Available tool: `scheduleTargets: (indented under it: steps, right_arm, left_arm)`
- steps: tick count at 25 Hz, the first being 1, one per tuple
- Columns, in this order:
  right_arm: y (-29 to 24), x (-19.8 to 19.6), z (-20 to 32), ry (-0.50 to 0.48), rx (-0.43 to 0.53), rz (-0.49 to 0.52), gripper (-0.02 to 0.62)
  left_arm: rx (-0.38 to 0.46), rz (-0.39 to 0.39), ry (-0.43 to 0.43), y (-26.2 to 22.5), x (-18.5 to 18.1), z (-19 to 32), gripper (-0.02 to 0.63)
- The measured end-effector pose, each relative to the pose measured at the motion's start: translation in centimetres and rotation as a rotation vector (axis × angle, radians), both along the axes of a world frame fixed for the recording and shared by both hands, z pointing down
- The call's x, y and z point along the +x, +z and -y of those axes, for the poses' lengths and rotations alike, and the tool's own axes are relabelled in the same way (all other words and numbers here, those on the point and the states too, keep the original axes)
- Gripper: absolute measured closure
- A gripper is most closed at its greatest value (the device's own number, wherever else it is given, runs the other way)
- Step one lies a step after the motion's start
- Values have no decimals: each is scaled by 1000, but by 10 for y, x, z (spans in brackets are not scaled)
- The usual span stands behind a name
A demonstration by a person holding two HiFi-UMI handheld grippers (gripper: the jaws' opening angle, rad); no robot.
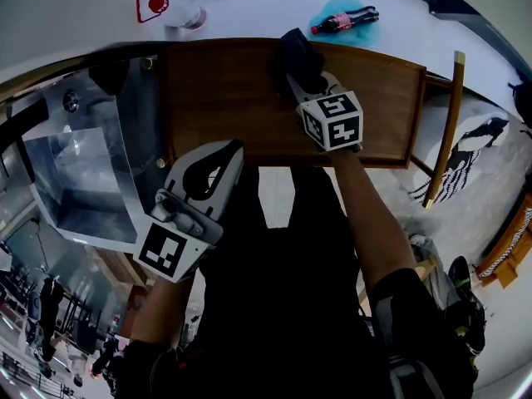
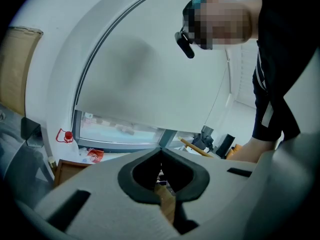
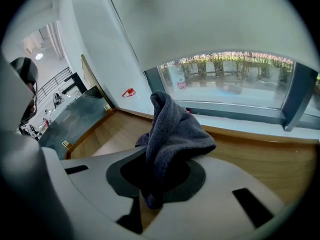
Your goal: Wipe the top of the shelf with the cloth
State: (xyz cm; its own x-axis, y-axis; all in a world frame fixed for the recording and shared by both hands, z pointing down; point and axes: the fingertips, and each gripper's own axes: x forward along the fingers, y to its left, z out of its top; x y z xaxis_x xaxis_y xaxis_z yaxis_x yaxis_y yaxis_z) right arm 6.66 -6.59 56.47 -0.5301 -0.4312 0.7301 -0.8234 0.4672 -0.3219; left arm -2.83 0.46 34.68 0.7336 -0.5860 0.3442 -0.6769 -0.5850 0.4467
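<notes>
The brown wooden shelf top [image 1: 224, 90] runs across the upper middle of the head view. My right gripper [image 1: 301, 80] is over its middle, shut on a dark grey cloth [image 1: 296, 55] that bunches beyond the jaws. In the right gripper view the cloth [image 3: 172, 129] rises from between the jaws above the shelf top [image 3: 260, 164]. My left gripper [image 1: 223, 152] is held back at the shelf's near edge, shut and empty. In the left gripper view its jaws [image 2: 161, 171] meet with nothing between them, tilted up toward the wall.
A glass cabinet side [image 1: 79, 165] stands left of the shelf. Behind the shelf on the white sill lie a soda bottle [image 1: 345, 20] on a blue bag and a red-topped container [image 1: 155, 7]. A wooden stick [image 1: 445, 123] leans at the right.
</notes>
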Motion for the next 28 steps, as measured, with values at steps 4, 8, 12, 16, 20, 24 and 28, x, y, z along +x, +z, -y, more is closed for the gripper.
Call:
scheduleTargets:
  steps: [4, 8, 12, 16, 20, 24, 28]
  right_arm:
    - [1, 24, 0, 26, -2, -6, 545]
    - [2, 47, -1, 52, -4, -9, 545]
    - [3, 67, -2, 78, -4, -9, 543]
    - [3, 87, -2, 103, -5, -9, 545]
    - [3, 106, -4, 127, -6, -12, 545]
    - [4, 125, -5, 154, -9, -21, 545]
    - [4, 144, -7, 179, -11, -30, 545]
  left_arm:
    - [1, -3, 21, 0, 19, 2, 588]
    - [-4, -1, 47, 1, 39, 1, 588]
    - [-4, 1, 68, 2, 57, 3, 588]
    - [-3, 0, 89, 1, 75, 5, 588]
    - [-3, 1, 108, 0, 91, 4, 588]
    - [-4, 1, 127, 1, 106, 5, 588]
    - [-4, -2, 141, 2, 120, 6, 588]
